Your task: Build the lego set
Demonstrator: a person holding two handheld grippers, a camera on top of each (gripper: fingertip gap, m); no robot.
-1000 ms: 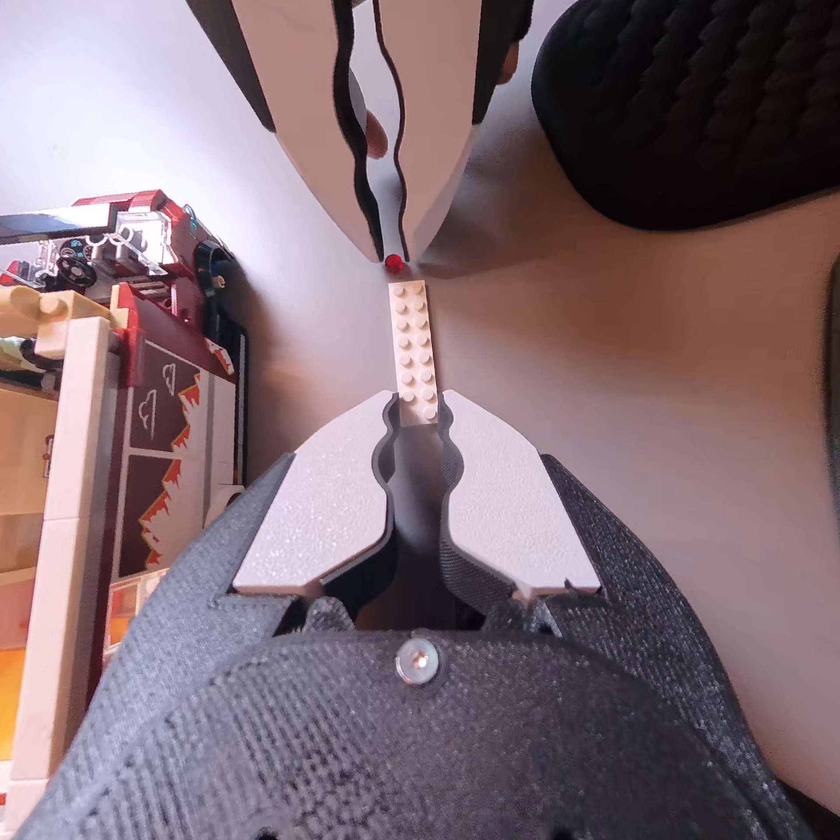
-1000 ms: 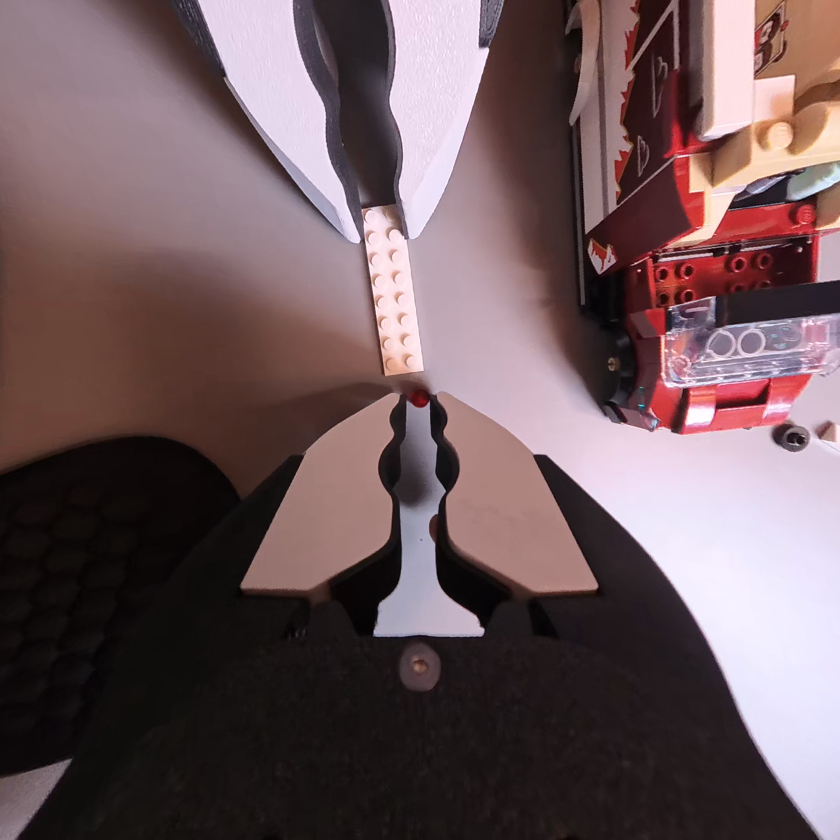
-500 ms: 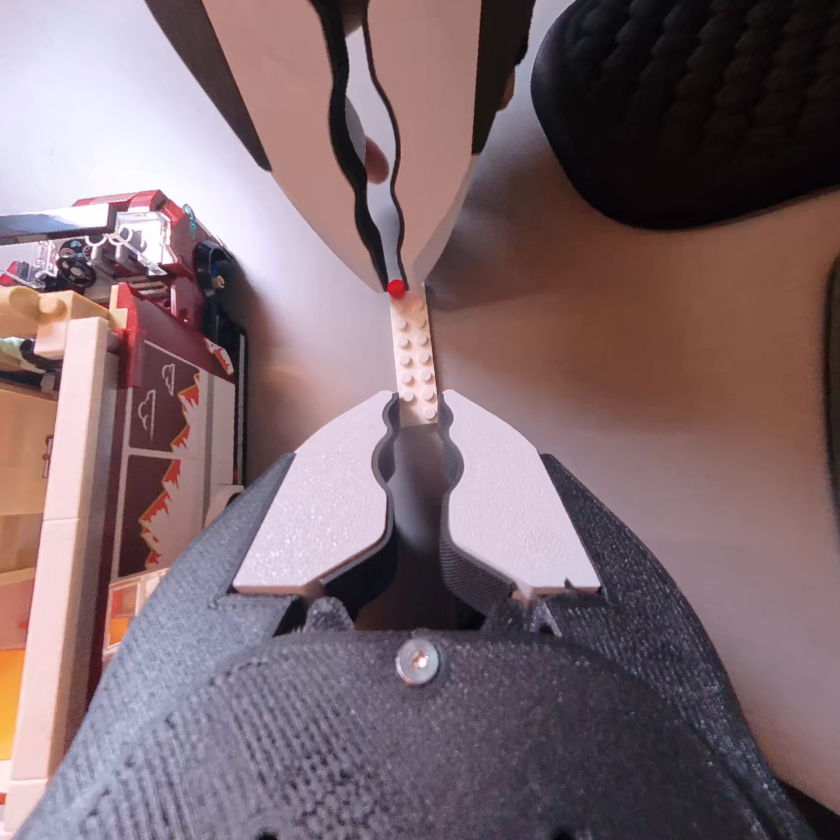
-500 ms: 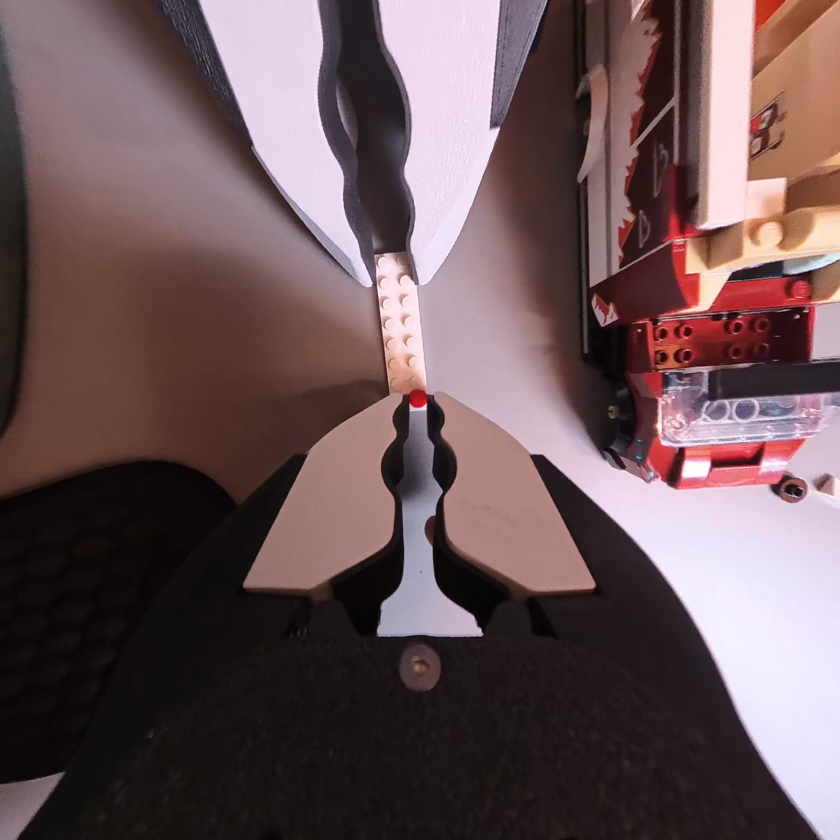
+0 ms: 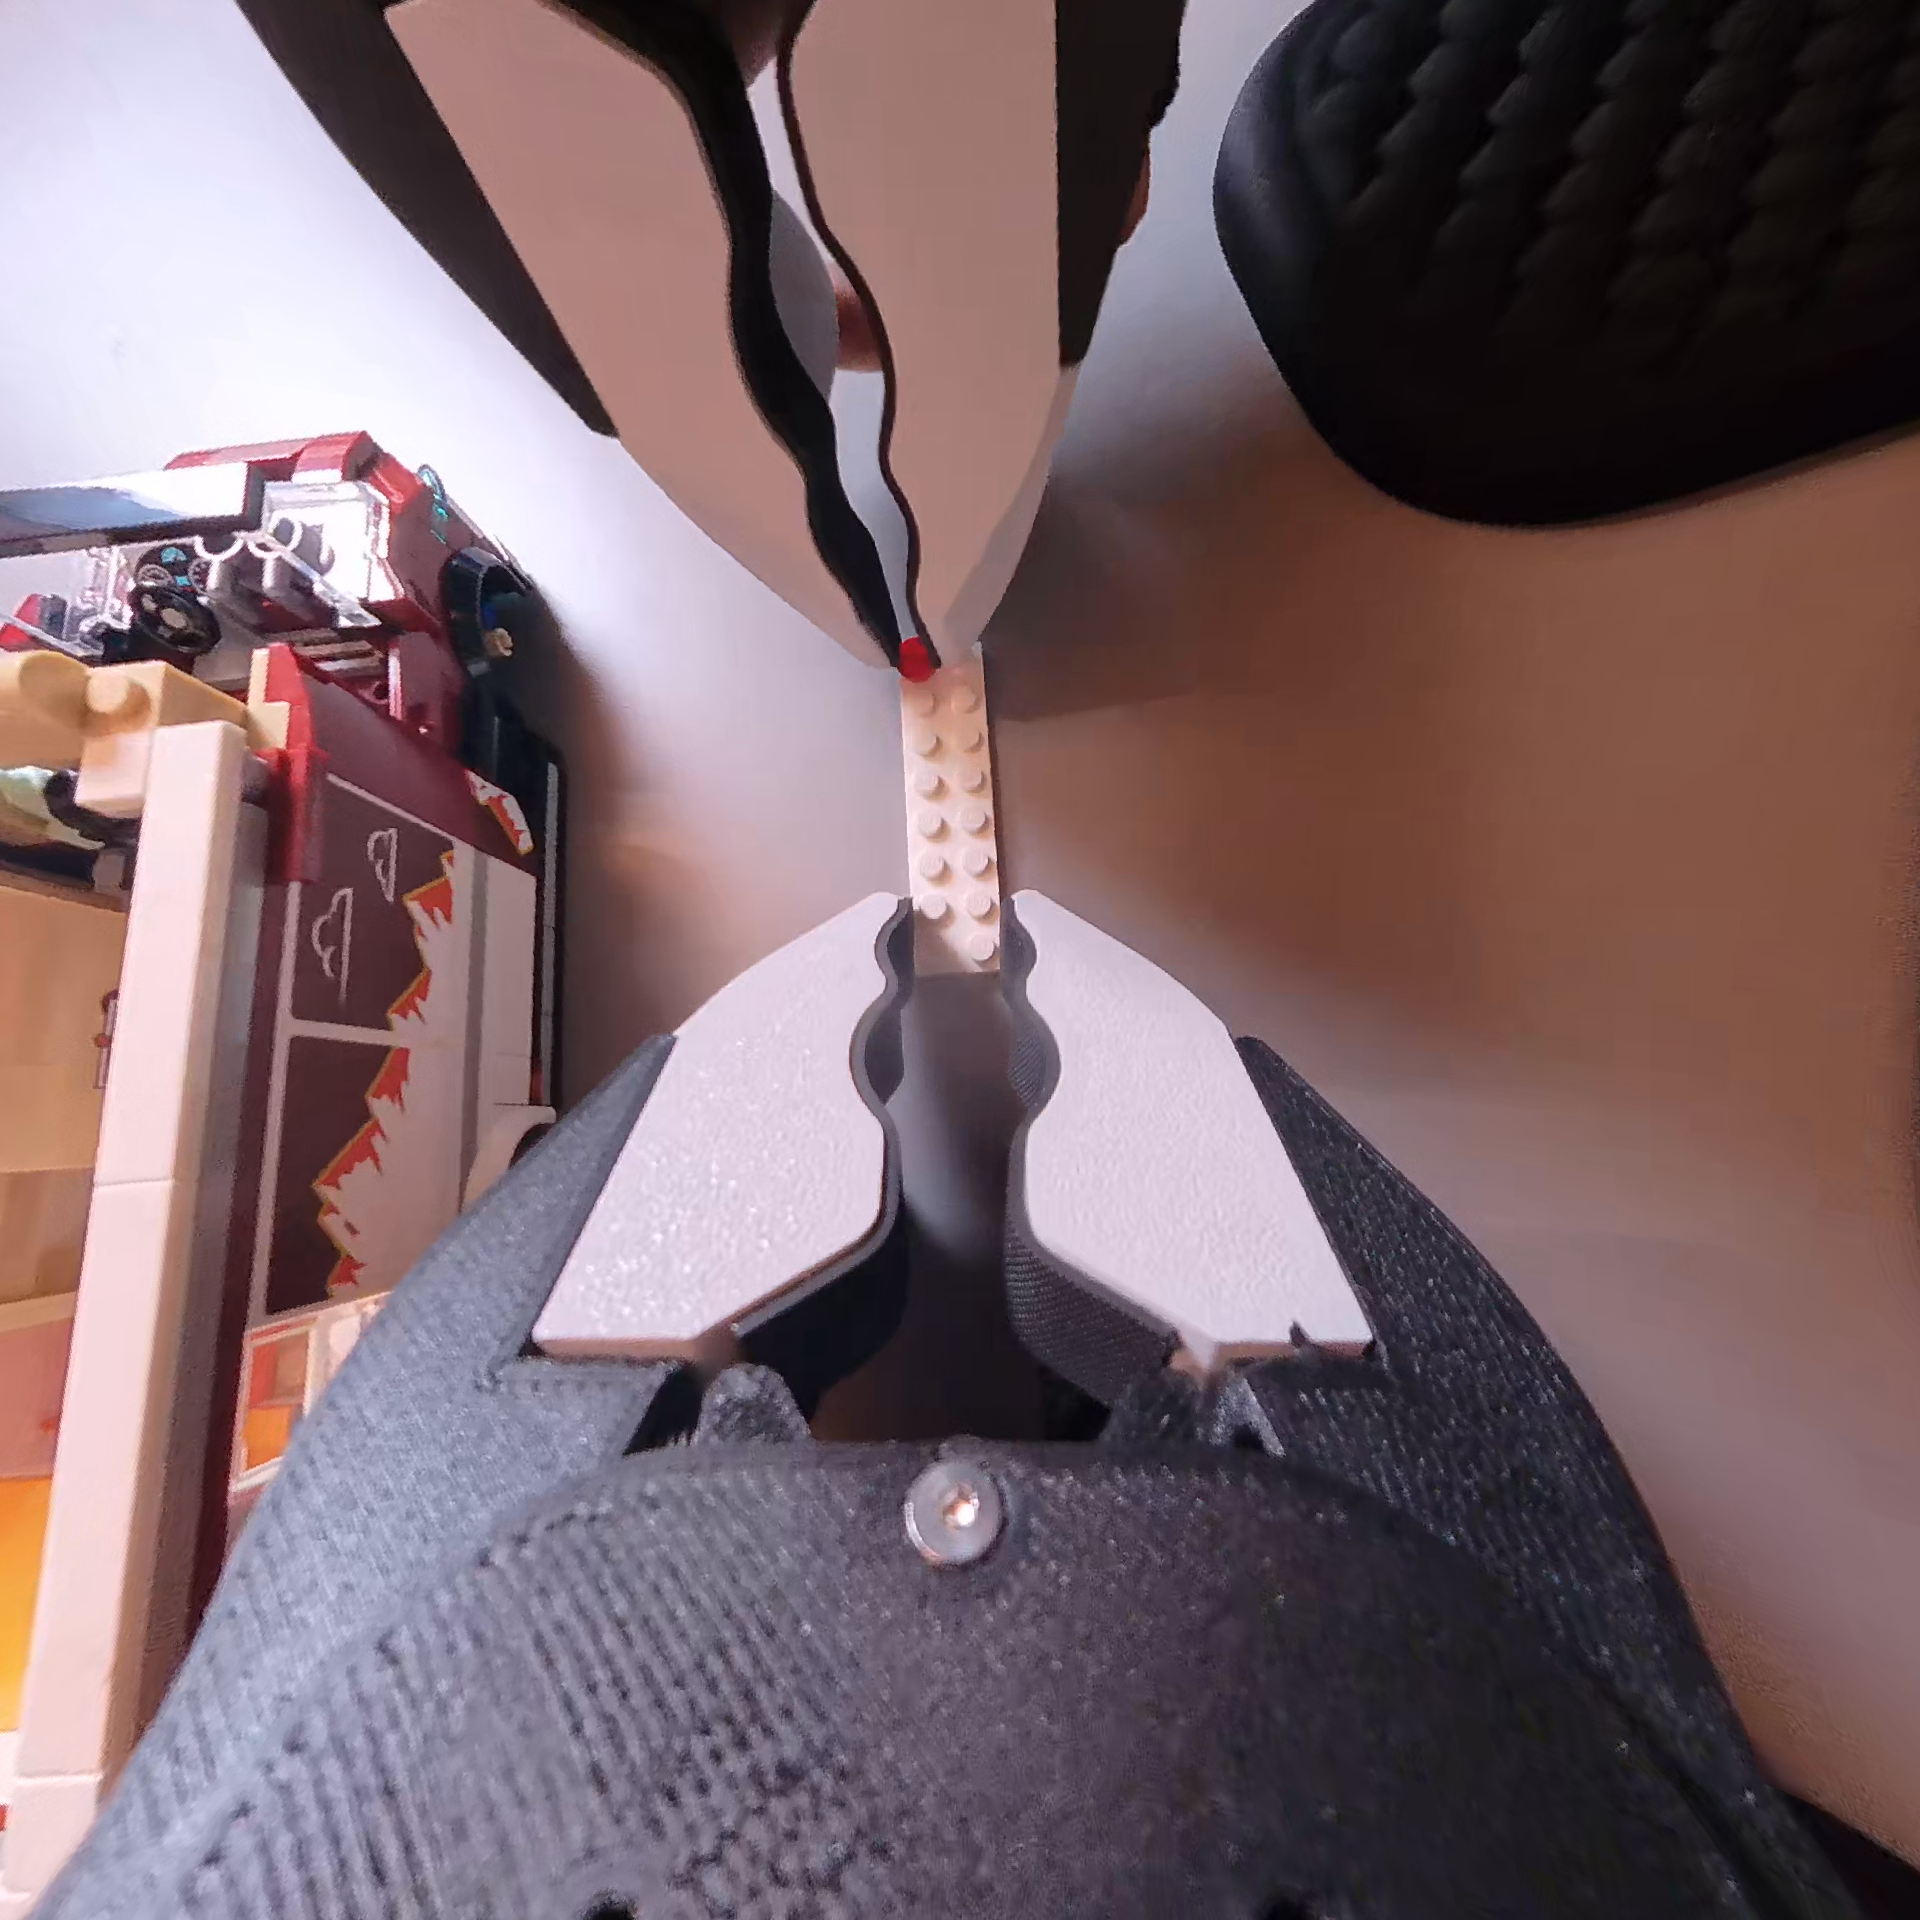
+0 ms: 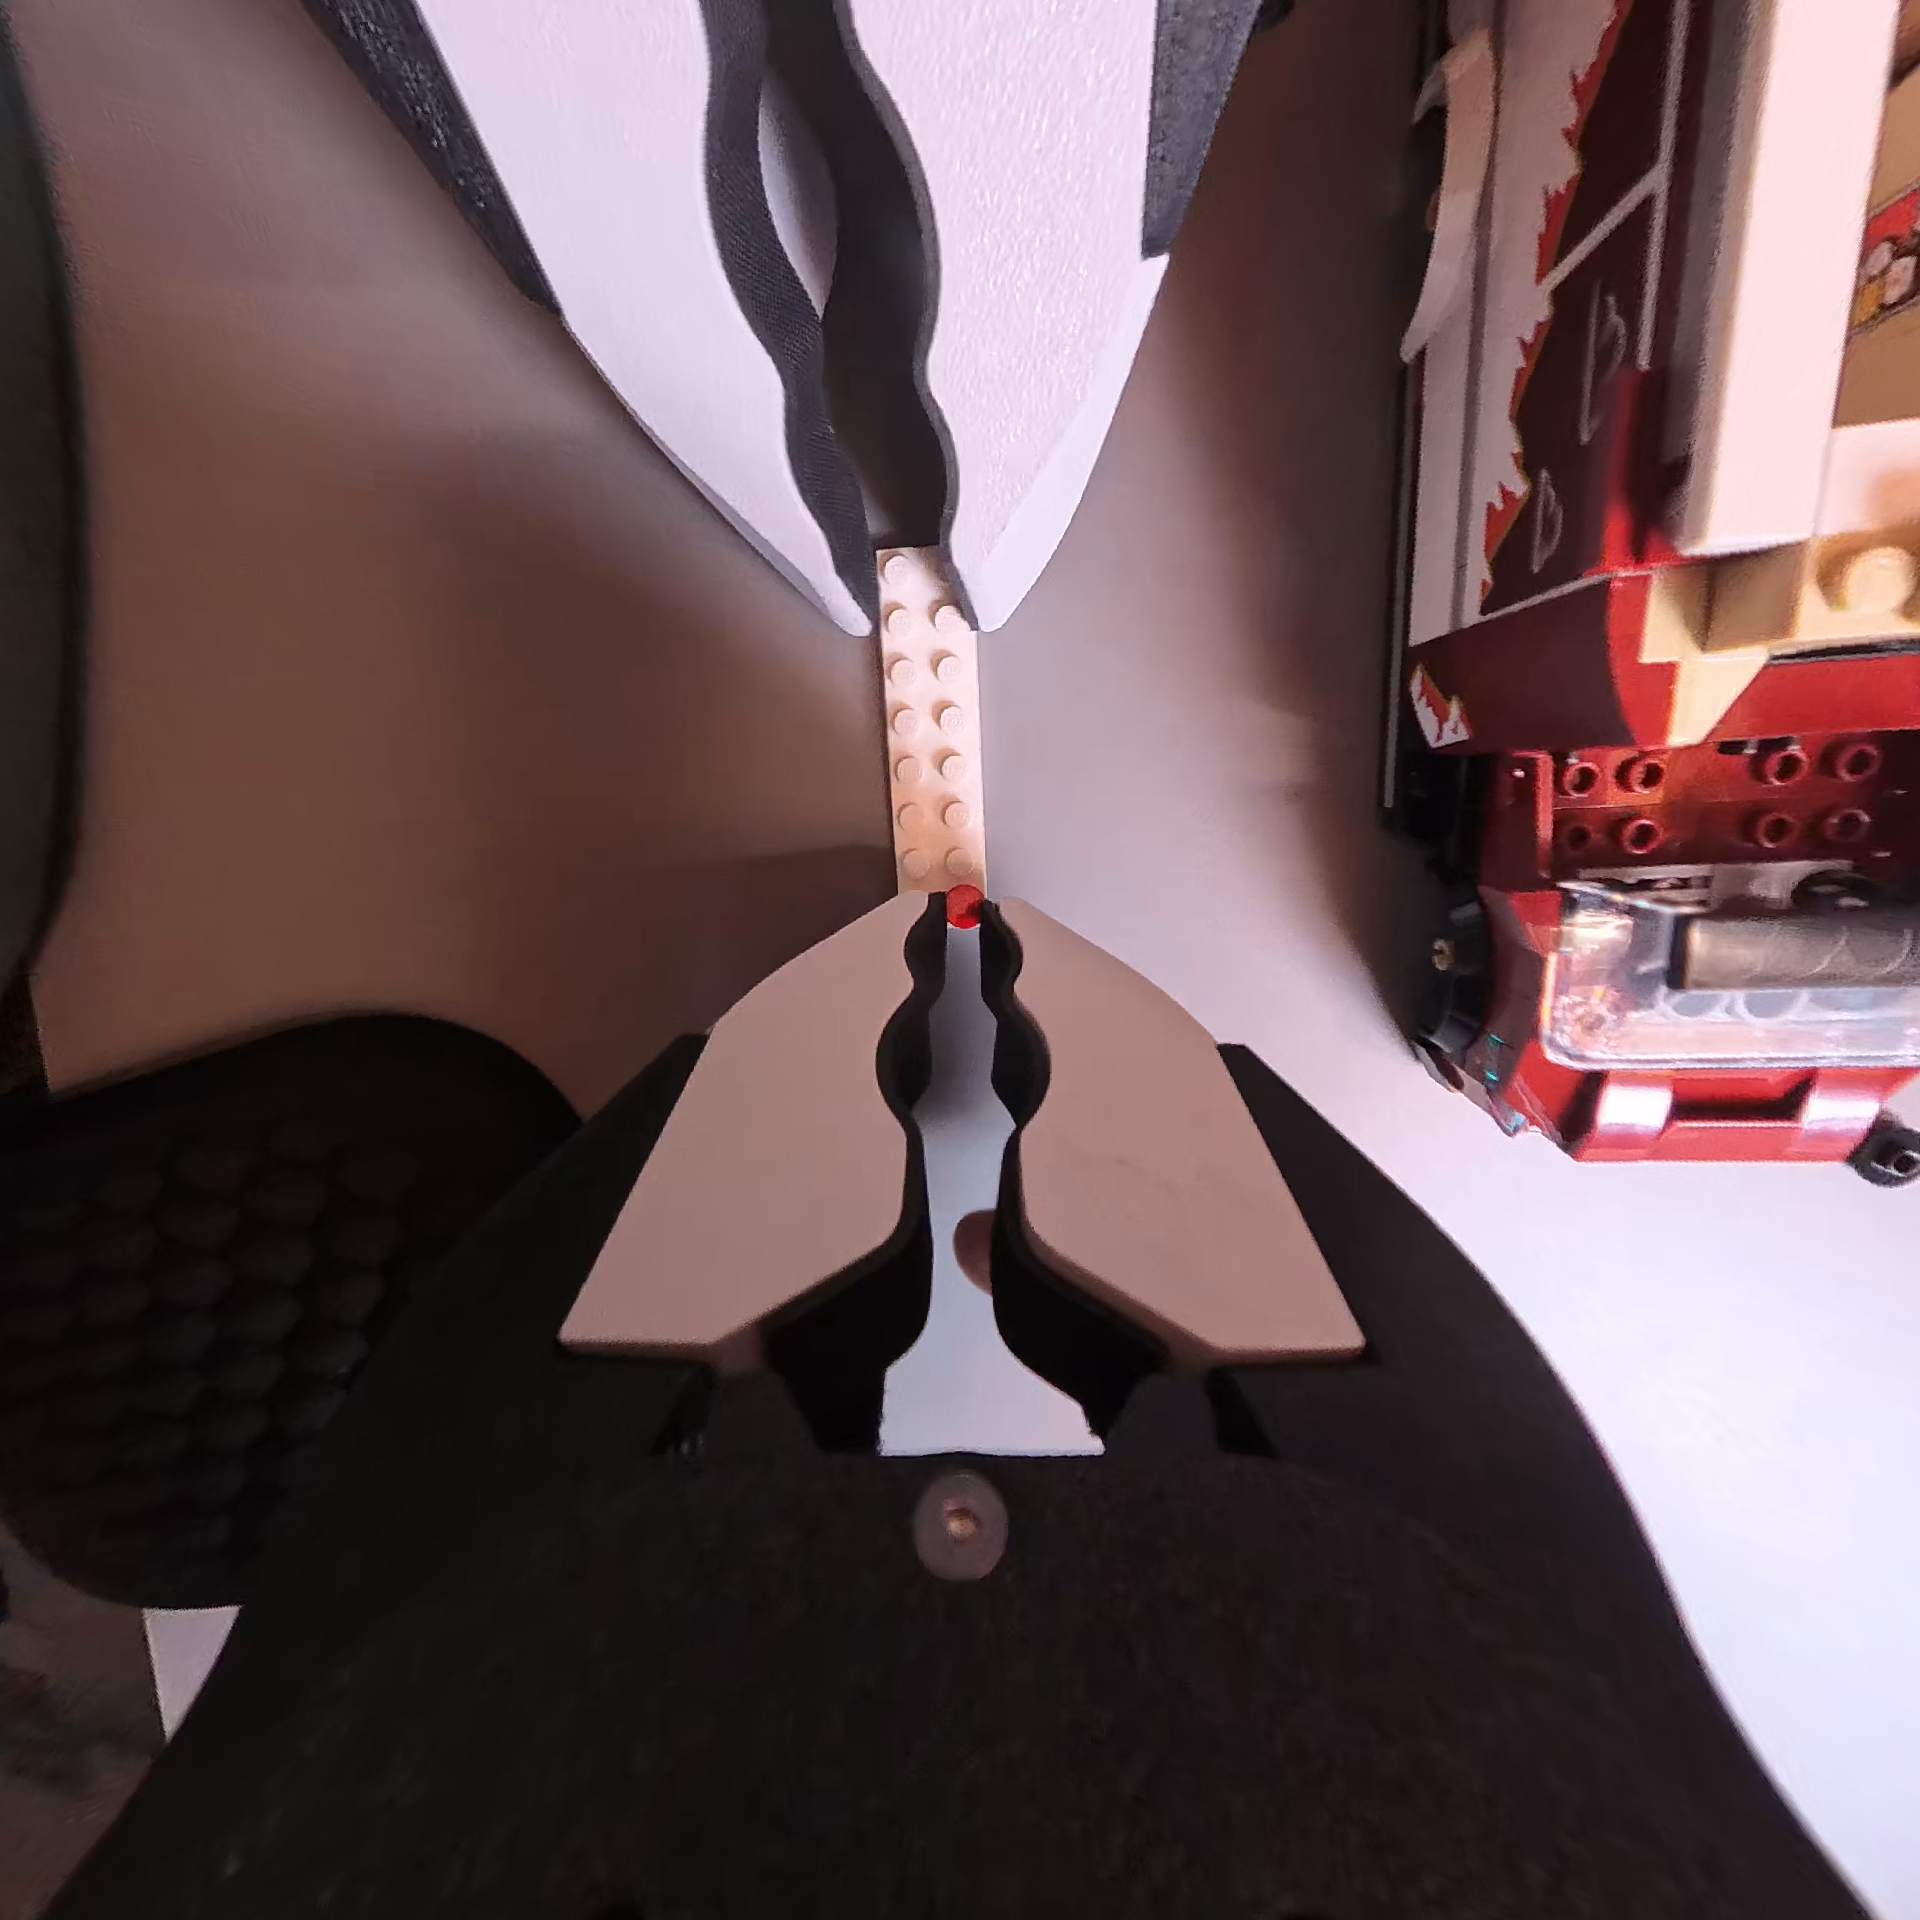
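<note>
**A:** How far along are things?

**B:** The left gripper (image 5: 956, 920) has its fingers closed part-way on one end of a long white studded plate (image 5: 951, 821), both pads against the plate's long sides, so the plate sticks straight out ahead of its fingertips. The right gripper (image 6: 963, 906) has its fingers drawn almost together on a tiny red round stud (image 6: 963, 902), pinched right at the tips.

**A:** And is the stud on the plate?

**B:** It is at the plate's far end as seen from the left fingers, right over a corner stud (seated or only touching, I cannot tell). In my judgement the bringing-together is done; what is left is pressing it home and letting go.

**A:** What differs from a second ago?

**B:** Back then there was a clear strip of table (image 5: 1455, 935) between the red stud and the end of the plate. Half a second ago the stud had reached the end, and now it overlaps the last row. The right fingers have narrowed slightly on the stud; the left fingers' hold on the plate looks unchanged.

**A:** Anything beside them?

**B:** A dark red and cream brick model (image 6: 1662, 727) stands off to the outer side of the right fingers, well apart, and a black mesh cushion (image 5: 1610, 229) lies on the other side.
</note>
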